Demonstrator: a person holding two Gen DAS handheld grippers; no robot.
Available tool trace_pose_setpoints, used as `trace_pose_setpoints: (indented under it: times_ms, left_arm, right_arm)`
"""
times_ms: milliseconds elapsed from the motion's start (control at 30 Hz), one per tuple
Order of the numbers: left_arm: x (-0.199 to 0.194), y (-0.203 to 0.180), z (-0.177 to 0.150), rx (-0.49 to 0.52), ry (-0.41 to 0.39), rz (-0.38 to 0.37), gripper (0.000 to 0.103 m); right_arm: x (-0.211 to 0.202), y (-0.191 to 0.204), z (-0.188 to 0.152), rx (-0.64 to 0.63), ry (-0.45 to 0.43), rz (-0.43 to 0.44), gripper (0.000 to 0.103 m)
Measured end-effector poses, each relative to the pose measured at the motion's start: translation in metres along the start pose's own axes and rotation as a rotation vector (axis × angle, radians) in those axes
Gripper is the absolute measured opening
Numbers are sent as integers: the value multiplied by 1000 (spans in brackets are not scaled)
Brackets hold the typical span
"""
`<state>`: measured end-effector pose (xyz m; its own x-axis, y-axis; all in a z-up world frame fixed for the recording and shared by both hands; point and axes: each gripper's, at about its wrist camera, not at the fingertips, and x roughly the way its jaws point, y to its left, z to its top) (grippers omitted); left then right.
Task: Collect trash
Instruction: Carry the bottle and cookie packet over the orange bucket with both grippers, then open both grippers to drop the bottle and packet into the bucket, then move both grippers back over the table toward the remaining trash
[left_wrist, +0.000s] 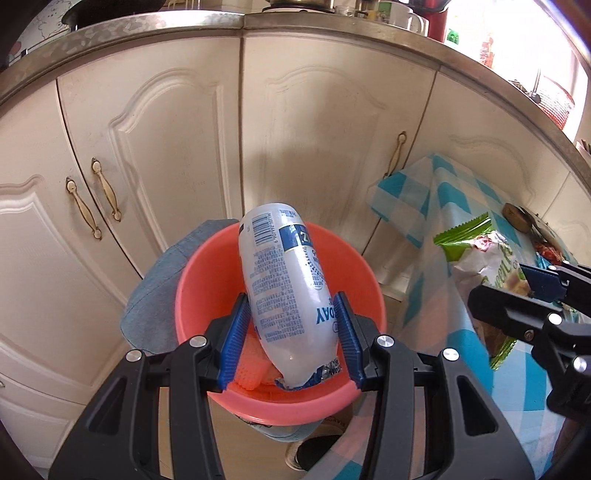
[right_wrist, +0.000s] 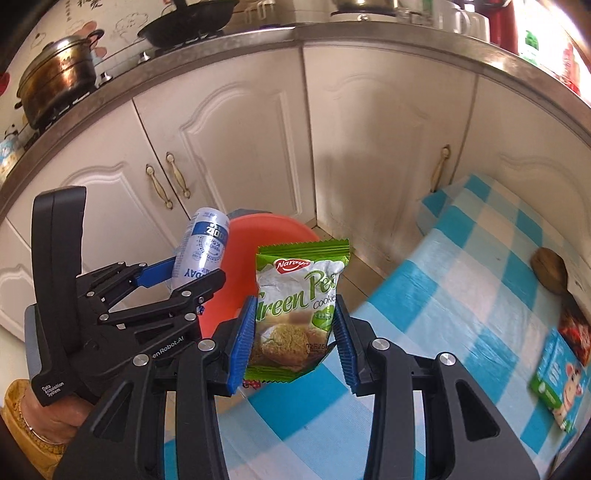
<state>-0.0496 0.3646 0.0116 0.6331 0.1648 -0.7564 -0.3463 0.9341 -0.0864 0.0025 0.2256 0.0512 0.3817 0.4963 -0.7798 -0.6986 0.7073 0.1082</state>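
Two pieces of trash, one in each gripper, both near the coral-red plastic bin (left_wrist: 364, 280).

The left gripper (left_wrist: 291, 334) is clamped on a squashed white plastic bottle (left_wrist: 284, 277), held directly over the bin's mouth, apparently so that it would fall in when let go; its label shows a barcode, dense small print and the blue letters "DAY". The right gripper (right_wrist: 293, 338) pinches a green snack packet (right_wrist: 299, 306) by its sides, above the near edge of the blue-and-white checked tablecloth (right_wrist: 461, 295) and just beside the bin, which likely puts it next in line. The packet reads "Green Pea Cookies", with a red logo too small to make out. On the cloth lie a small green-and-blue carton (right_wrist: 557, 384) and a brown object; the bin stands before cream cabinet doors (left_wrist: 155, 147).
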Motion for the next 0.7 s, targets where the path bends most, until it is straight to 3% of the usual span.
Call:
trace_pose_setpoints:
  times_ms: [467, 500, 533, 600, 700]
  left_arm:
    - [27, 22, -1, -1, 38, 58, 48]
    - [30, 22, -1, 0, 39, 67, 51]
    - [31, 21, -1, 2, 42, 73, 62]
    - [34, 21, -2, 10, 39, 93, 70]
    - [36, 22, -2, 7, 37, 114, 84]
  right_arm:
    - [52, 17, 17, -46, 57, -3, 44]
    - [54, 17, 18, -46, 56, -10, 46]
    - [55, 17, 18, -42, 52, -13, 50]
    - [53, 15, 18, -29, 41, -23, 68]
    - [47, 9, 16, 0, 28, -30, 73]
